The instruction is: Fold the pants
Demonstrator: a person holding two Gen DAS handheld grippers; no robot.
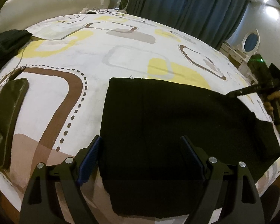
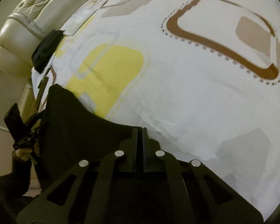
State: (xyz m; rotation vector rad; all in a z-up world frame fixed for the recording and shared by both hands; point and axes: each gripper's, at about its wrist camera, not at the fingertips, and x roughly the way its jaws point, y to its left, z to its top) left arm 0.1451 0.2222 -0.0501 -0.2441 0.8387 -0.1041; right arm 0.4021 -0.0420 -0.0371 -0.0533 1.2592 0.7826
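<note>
The black pants lie flat in a folded block on the patterned bed sheet. My left gripper is open, its fingers spread over the pants' near left part, holding nothing. My right gripper shows at the pants' far right edge in the left wrist view. In the right wrist view the right gripper has its fingers pressed together at the edge of the black fabric; whether cloth is pinched between them I cannot tell. The left gripper shows at the left there.
A dark phone lies on the sheet at the left. Another black garment lies at the far left by the cream headboard. Cables lie at the bed's far edge. Blue curtains hang behind.
</note>
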